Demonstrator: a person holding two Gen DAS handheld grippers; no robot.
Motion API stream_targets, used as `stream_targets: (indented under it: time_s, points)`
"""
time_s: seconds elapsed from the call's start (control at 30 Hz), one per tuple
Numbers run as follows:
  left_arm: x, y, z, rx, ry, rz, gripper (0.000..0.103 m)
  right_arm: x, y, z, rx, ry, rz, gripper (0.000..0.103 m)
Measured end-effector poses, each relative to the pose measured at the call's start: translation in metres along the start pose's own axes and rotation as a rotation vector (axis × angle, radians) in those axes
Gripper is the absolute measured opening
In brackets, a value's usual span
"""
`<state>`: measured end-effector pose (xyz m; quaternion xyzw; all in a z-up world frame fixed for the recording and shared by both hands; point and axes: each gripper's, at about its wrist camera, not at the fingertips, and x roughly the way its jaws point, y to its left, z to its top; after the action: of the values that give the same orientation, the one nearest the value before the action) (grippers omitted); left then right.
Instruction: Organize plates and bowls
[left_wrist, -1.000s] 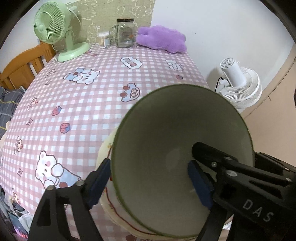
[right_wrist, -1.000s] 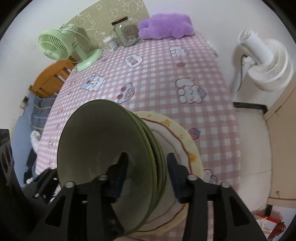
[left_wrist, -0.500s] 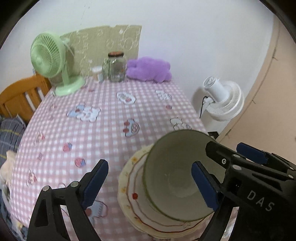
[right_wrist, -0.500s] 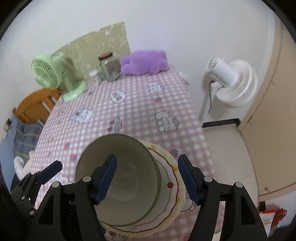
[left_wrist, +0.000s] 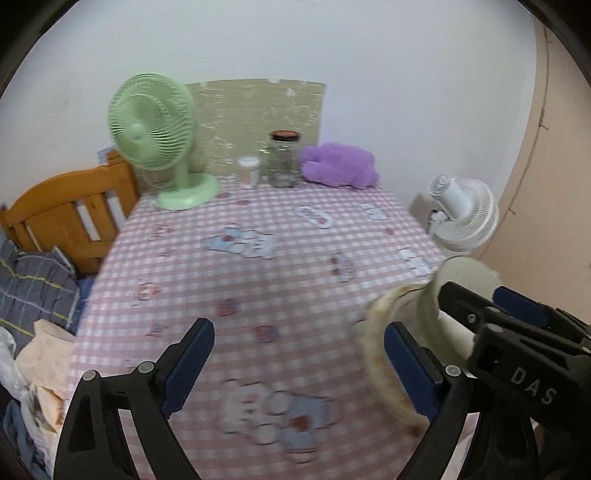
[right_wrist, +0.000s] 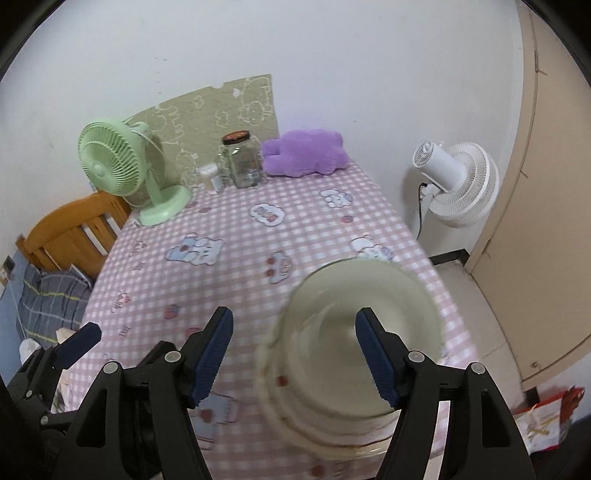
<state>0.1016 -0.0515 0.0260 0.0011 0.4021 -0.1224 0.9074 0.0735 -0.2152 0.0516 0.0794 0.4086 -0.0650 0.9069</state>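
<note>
A stack of pale green bowls sits on a cream plate with a red rim near the table's front right edge. The stack also shows, blurred, at the right of the left wrist view on the plate. My right gripper is open and empty, pulled back above the table, its right finger in front of the bowls. My left gripper is open and empty, to the left of the stack. The right gripper's body crosses the left wrist view.
A pink checked tablecloth covers the table. At the back stand a green desk fan, a glass jar, a small white container and a purple plush. A white floor fan stands right; a wooden bed frame left.
Both grippers have let go of the bowls and drawn back and up from the stack. The bowls now rest on the plate.
</note>
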Motion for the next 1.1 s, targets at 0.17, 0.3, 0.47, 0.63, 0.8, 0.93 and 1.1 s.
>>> stream_targets:
  time_s: [0.17, 0.3, 0.47, 0.63, 0.8, 0.93, 1.1]
  points:
    - [-0.010, 0.036, -0.027, -0.023, -0.047, 0.061, 0.095, -0.003, 0.036, -0.021, -0.040, -0.012, 0.027, 0.072]
    - [-0.016, 0.058, -0.054, -0.058, -0.066, 0.144, 0.096, -0.004, 0.056, -0.042, -0.116, -0.037, 0.042, 0.072]
    - [-0.034, 0.072, -0.081, -0.108, -0.111, 0.188, 0.097, -0.008, 0.064, -0.068, -0.152, -0.069, 0.055, 0.078]
    - [-0.048, 0.074, -0.114, -0.129, -0.137, 0.192, 0.098, -0.014, 0.062, -0.100, -0.181, -0.106, 0.039, 0.079]
    - [-0.058, 0.061, -0.133, -0.110, -0.154, 0.182, 0.100, -0.024, 0.055, -0.125, -0.184, -0.113, 0.055, 0.080]
    - [-0.066, 0.055, -0.137, -0.098, -0.186, 0.180, 0.101, -0.031, 0.048, -0.135, -0.162, -0.130, 0.056, 0.080]
    - [-0.072, 0.052, -0.137, -0.094, -0.211, 0.180, 0.102, -0.041, 0.044, -0.137, -0.151, -0.161, 0.058, 0.080]
